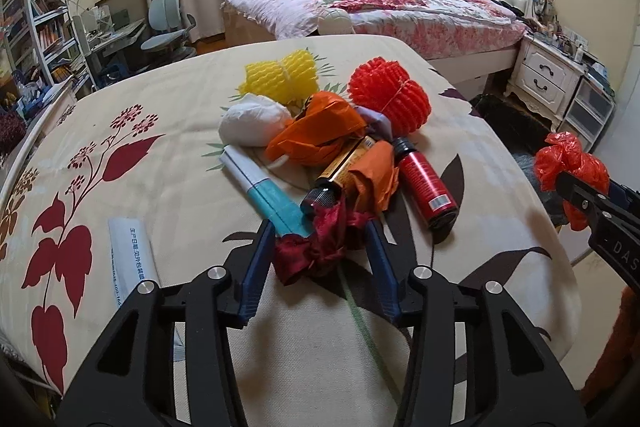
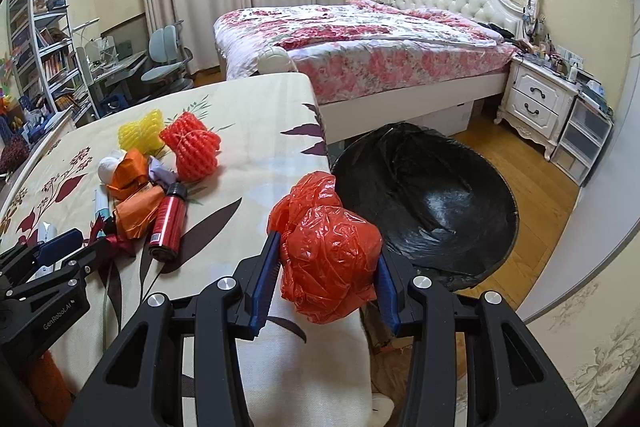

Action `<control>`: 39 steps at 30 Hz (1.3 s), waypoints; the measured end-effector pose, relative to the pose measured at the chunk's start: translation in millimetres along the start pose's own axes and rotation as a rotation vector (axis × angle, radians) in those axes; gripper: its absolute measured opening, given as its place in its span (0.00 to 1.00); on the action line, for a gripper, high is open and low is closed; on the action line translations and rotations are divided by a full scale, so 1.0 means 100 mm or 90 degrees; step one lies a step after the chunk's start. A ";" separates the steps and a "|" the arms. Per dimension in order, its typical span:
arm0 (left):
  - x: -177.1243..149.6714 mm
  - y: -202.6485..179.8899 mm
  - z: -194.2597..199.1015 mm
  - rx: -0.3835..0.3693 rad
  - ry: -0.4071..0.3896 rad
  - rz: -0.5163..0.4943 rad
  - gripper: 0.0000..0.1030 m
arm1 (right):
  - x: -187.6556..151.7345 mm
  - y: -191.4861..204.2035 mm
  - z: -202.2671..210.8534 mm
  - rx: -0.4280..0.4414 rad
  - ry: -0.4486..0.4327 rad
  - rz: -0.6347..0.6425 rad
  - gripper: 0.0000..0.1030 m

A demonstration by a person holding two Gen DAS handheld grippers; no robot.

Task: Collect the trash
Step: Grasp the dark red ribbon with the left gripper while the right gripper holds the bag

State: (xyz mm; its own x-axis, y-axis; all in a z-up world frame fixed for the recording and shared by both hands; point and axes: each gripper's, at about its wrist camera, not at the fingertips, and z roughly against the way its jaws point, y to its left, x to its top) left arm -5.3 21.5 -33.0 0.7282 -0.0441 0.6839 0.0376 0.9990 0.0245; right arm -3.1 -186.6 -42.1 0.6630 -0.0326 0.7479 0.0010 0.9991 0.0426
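A trash pile lies on the floral-covered table (image 1: 120, 99): yellow foam net (image 1: 280, 79), red foam net (image 1: 390, 97), white wad (image 1: 254, 121), orange plastic (image 1: 316, 135), dark bottle (image 1: 344, 167), red can (image 1: 426, 183), teal-white tube (image 1: 260, 183). My left gripper (image 1: 320, 239) stands around a dark red crumpled wrapper (image 1: 316, 247), its jaws close beside it. My right gripper (image 2: 328, 259) is shut on a crumpled red plastic bag (image 2: 328, 247), held over the table's right edge next to the black-lined trash bin (image 2: 424, 195). The right gripper also shows in the left wrist view (image 1: 576, 183).
A white packet (image 1: 130, 259) lies at the table's left front. A bed (image 2: 360, 39) stands behind, a nightstand (image 2: 532, 99) and drawers (image 2: 584, 143) to the right, a desk, chair (image 2: 168, 59) and bookshelf (image 2: 36, 39) to the left. The bin stands on wooden floor.
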 end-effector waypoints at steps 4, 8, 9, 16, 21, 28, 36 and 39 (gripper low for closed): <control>0.00 0.03 -0.02 -0.003 0.002 0.003 0.54 | -0.02 0.02 -0.03 0.004 0.005 0.002 0.42; -0.03 0.03 -0.04 -0.015 0.009 0.002 0.54 | -0.03 0.04 -0.05 0.006 0.009 0.001 0.42; -0.04 0.03 -0.05 -0.018 0.010 0.002 0.54 | -0.03 0.04 -0.06 0.007 0.009 0.001 0.42; -0.06 -0.02 -0.11 -0.026 0.018 -0.018 0.46 | -0.04 0.04 -0.07 0.013 0.012 -0.001 0.42; -0.06 0.00 -0.11 -0.036 0.019 -0.022 0.38 | -0.06 0.04 -0.08 0.017 0.014 0.000 0.42; -0.08 0.00 -0.03 -0.051 0.010 -0.023 0.32 | -0.06 0.04 -0.06 0.018 0.010 0.000 0.42; 0.05 -0.02 0.19 -0.062 -0.029 -0.010 0.32 | 0.00 0.06 0.01 0.017 -0.007 -0.004 0.42; 0.13 -0.05 0.25 -0.066 -0.044 -0.004 0.32 | 0.04 0.03 0.03 0.015 -0.015 -0.006 0.42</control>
State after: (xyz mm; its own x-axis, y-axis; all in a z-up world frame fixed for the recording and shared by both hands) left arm -12.6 16.4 -6.3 0.6788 -0.0455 0.7329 0.1146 0.9924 -0.0445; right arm -3.2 -183.7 -37.1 0.6452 -0.0432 0.7628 -0.0104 0.9978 0.0653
